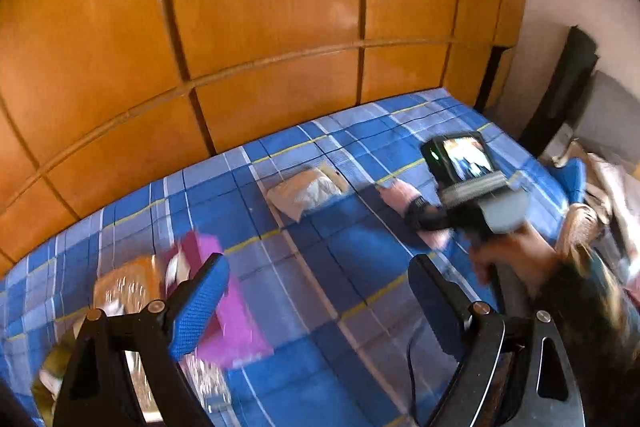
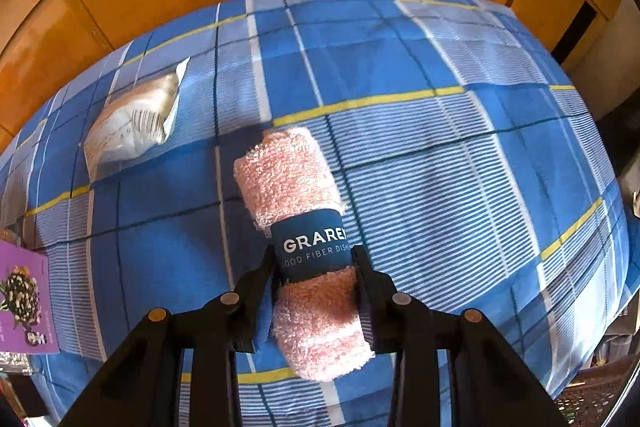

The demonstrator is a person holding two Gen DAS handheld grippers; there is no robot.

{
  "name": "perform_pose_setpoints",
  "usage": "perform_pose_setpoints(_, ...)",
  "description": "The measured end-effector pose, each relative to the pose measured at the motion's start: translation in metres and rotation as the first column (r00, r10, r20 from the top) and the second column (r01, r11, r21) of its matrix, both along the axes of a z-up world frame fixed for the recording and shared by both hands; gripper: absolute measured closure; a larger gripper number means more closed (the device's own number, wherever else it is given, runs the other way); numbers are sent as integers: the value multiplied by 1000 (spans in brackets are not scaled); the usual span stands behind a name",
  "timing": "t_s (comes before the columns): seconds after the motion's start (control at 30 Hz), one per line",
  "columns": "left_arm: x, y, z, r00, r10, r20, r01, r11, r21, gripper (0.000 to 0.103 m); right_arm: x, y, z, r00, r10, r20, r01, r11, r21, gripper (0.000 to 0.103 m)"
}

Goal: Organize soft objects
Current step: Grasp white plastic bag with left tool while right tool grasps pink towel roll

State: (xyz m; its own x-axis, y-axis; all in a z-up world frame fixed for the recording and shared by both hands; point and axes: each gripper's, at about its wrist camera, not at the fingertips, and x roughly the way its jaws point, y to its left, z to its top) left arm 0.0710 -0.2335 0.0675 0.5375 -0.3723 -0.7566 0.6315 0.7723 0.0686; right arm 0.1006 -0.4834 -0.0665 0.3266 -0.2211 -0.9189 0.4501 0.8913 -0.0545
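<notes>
A rolled pink towel (image 2: 292, 179) with a dark blue paper band (image 2: 310, 247) lies on the blue checked bed cover (image 2: 440, 147). My right gripper (image 2: 316, 267) is shut on it, one pad pressing each side at the band. The left wrist view shows the same towel (image 1: 400, 193) under the right gripper (image 1: 420, 213), which a hand (image 1: 516, 259) holds. My left gripper (image 1: 316, 267) hangs open above the cover with nothing between its blue-padded fingers. A white soft packet (image 2: 132, 123) lies to the towel's left, apart from it.
A purple packet (image 1: 236, 327) and a shiny orange packet (image 1: 124, 283) lie near my left finger. Glossy wooden wardrobe doors (image 1: 240, 27) run along the bed's far edge. A woven basket (image 1: 580, 227) and clutter sit past the bed's right side.
</notes>
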Motion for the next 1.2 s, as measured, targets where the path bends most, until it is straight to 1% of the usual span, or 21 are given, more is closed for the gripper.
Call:
perform_pose_setpoints(0.07, 19, -23, -7, 1000, 0, 18, -2, 997, 78, 11, 0, -2, 1, 1000, -3, 2, 3, 1000, 10, 68)
perform_pose_setpoints(0.1, 29, -33, -12, 1000, -4, 11, 3, 995, 105, 11, -2, -4, 1, 1000, -9, 5, 9, 1000, 25, 68)
perform_pose_setpoints(0.17, 49, -46, -24, 1000, 17, 4, -18, 987, 157, 11, -3, -7, 2, 1000, -17, 9, 17, 999, 46, 68)
perform_pose_setpoints(0.23, 70, -60, -40, 1000, 25, -6, -23, 974, 225, 11, -1, -7, 1, 1000, -20, 9, 19, 998, 56, 67)
perform_pose_setpoints(0.3, 93, -76, -62, 1000, 15, -14, -10, 950, 312, 11, -1, -8, 0, 1000, -22, 11, 22, 998, 65, 67)
perform_pose_setpoints(0.33, 98, -80, -70, 1000, 3, -23, 5, 941, 339, 11, -2, -9, 0, 1000, -25, 12, 24, 997, 73, 67)
perform_pose_setpoints(0.37, 108, -88, -83, 999, -6, -34, 19, 924, 383, 11, -3, -10, 1, 999, -29, 15, 28, 996, 82, 67)
perform_pose_setpoints(0.4, 113, -92, -89, 999, -9, -43, 25, 915, 403, 11, 2, -14, 1, 999, -31, 16, 30, 996, 89, 67)
perform_pose_setpoints(0.47, 129, -104, -111, 995, -29, -99, 71, 892, 447, 11, 1, -15, 0, 999, -35, 18, 33, 994, 102, 67)
perform_pose_setpoints(0.57, 144, -116, -129, 991, -57, -121, 108, 873, 475, 11, -1, -14, 1, 999, -37, 22, 35, 993, 111, 67)
perform_pose_setpoints(0.73, 165, -137, -152, 985, -114, -128, 164, 846, 507, 10, -3, -14, 1, 999, -28, 20, 25, 993, 112, 66)
perform_pose_setpoints(0.83, 175, -145, -161, 979, -150, -141, 201, 842, 500, 10, -3, -13, 1, 999, -26, 22, 24, 993, 112, 66)
perform_pose_setpoints(0.87, 177, -148, -164, 975, -167, -150, 220, 839, 498, 10, -2, -12, 1, 1000, -23, 21, 21, 994, 109, 66)
perform_pose_setpoints(0.93, 180, -153, -171, 968, -206, -143, 251, 830, 499, 10, -2, -12, 1, 1000, -19, 18, 17, 994, 104, 66)
perform_pose_setpoints(1.0, 185, -155, -179, 962, -223, -156, 271, 825, 495, 10, -1, -9, 1, 1000, -11, 16, 9, 996, 92, 66)
perform_pose_setpoints(1.03, 187, -155, -183, 960, -220, -171, 276, 830, 485, 10, 0, -8, 0, 1000, -10, 13, 8, 996, 89, 66)
perform_pose_setpoints(1.07, 190, -154, -183, 962, -210, -176, 269, 846, 461, 10, 0, -6, 0, 1000, -10, 15, 9, 996, 86, 66)
perform_pose_setpoints(1.1, 193, -153, -181, 962, -196, -191, 261, 864, 431, 16, 1, -5, 0, 1000, -12, 16, 10, 996, 85, 66)
perform_pose_setpoints(1.13, 196, -151, -180, 957, -182, -227, 262, 877, 403, 26, 1, -5, 0, 1000, -13, 18, 11, 996, 84, 66)
perform_pose_setpoints(1.17, 196, -150, -179, 953, -175, -249, 263, 883, 388, 30, 1, -5, -1, 1000, -12, 17, 11, 997, 82, 66)
perform_pose_setpoints(1.2, 195, -150, -178, 951, -178, -252, 267, 884, 384, 35, 2, -4, -1, 1000, -10, 15, 9, 997, 79, 66)
